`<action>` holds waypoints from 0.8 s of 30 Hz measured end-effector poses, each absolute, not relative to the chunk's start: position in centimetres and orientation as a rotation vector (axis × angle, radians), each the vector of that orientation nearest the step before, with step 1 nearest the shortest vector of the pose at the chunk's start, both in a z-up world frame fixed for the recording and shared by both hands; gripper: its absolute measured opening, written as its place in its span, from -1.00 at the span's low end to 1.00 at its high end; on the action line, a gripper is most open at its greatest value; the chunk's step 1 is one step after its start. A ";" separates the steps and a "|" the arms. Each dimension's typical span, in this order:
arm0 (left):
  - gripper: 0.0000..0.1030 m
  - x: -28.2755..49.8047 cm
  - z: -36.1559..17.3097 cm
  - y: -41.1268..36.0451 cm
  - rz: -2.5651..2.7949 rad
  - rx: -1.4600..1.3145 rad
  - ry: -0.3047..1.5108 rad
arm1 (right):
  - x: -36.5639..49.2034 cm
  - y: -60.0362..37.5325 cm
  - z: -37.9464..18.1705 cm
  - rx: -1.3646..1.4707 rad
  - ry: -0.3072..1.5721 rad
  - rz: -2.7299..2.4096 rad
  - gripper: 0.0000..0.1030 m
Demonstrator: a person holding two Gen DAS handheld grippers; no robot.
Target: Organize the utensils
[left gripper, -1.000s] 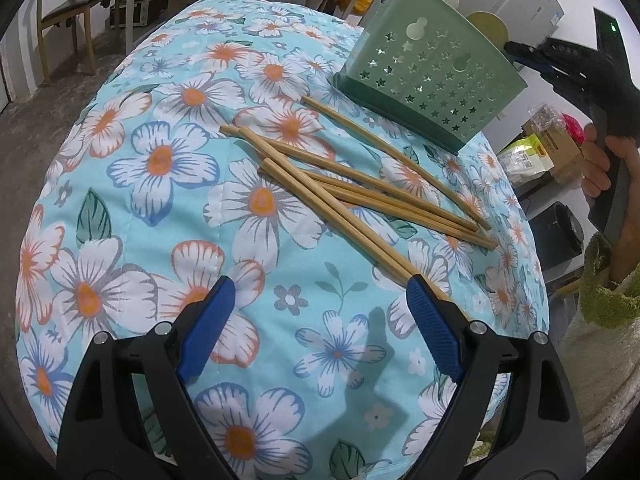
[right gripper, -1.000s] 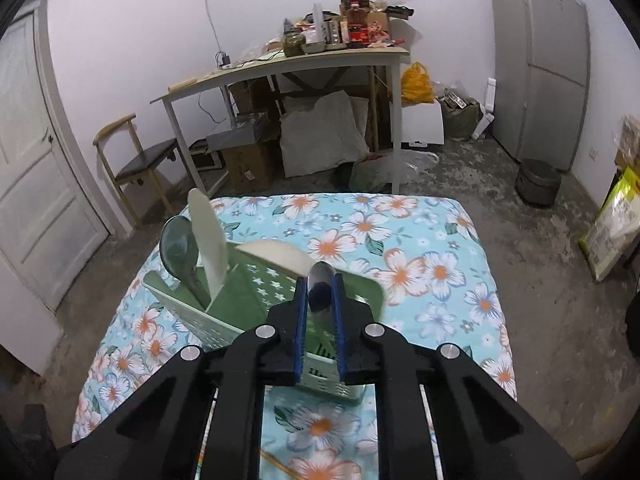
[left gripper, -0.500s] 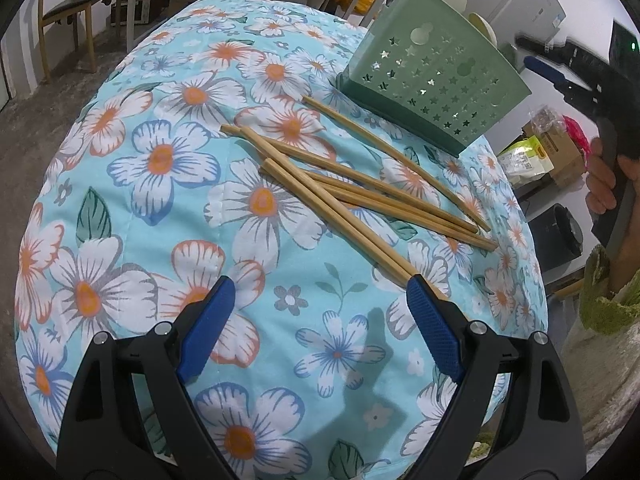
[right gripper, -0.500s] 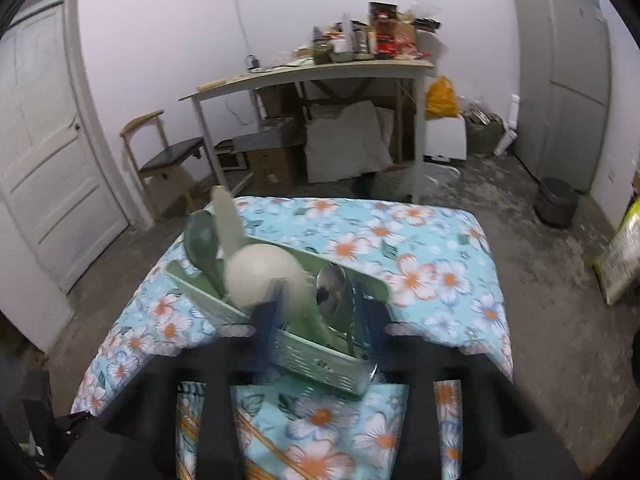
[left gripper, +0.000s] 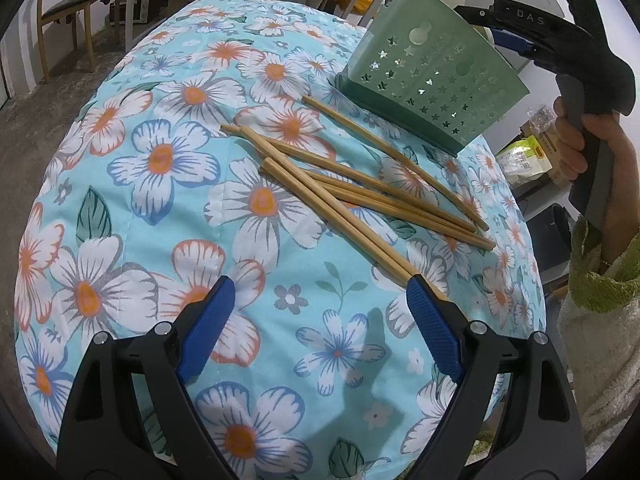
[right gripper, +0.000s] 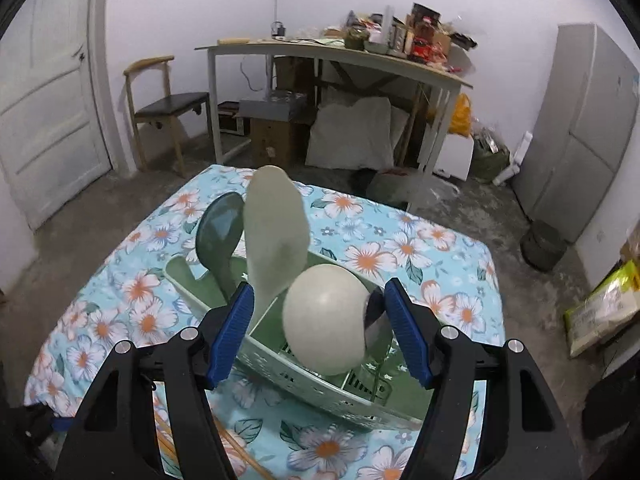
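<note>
- bench (left gripper: 132,216) under a floral cloth; near-left part bare, cloth edge drops to the floor on the left and far sides
- chopsticks (left gripper: 360,196) loose in a crossed pile mid-bench, running from centre toward the right edge; one end lies at the right pad of the left tongs
- green utensil basket (left gripper: 436,80) at the far right of the bench, just beyond the chopsticks, close to the right edge
- left tongs (left gripper: 320,320) spread wide over the near cloth, nothing between the pads; same spot as before
- right tongs (right gripper: 320,328) spread, poised just above the basket, pinching nothing; jaws have just been closing a little after opening
- inside the basket: dark green spoon (right gripper: 218,236), pale paddle (right gripper: 276,236), round pale spoon (right gripper: 324,316), metal spoon (right gripper: 374,316)
- a second ago the right tongs pinched the metal spoon; now it stands in the basket, freed
- right tongs now sit nearer the basket in the left view
</note>
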State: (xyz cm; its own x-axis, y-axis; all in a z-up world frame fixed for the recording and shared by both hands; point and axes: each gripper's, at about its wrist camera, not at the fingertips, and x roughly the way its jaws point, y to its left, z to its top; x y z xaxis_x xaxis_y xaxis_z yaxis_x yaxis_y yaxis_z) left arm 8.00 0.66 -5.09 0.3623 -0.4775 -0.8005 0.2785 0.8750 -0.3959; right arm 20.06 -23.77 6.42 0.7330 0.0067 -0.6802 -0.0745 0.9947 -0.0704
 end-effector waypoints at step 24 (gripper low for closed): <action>0.63 7.9 -5.1 0.7 -0.492 -0.205 1.096 | 18.3 -30.1 7.7 0.014 0.733 -0.013 -0.82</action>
State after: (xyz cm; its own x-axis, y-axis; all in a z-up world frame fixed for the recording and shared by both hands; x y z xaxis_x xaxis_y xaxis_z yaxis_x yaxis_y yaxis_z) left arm 7.94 0.70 -5.09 0.3636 -0.4781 -0.7995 0.2798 0.8747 -0.3958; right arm 18.35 -30.10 7.73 0.7432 -0.0070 -0.6690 0.0168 0.9998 0.0082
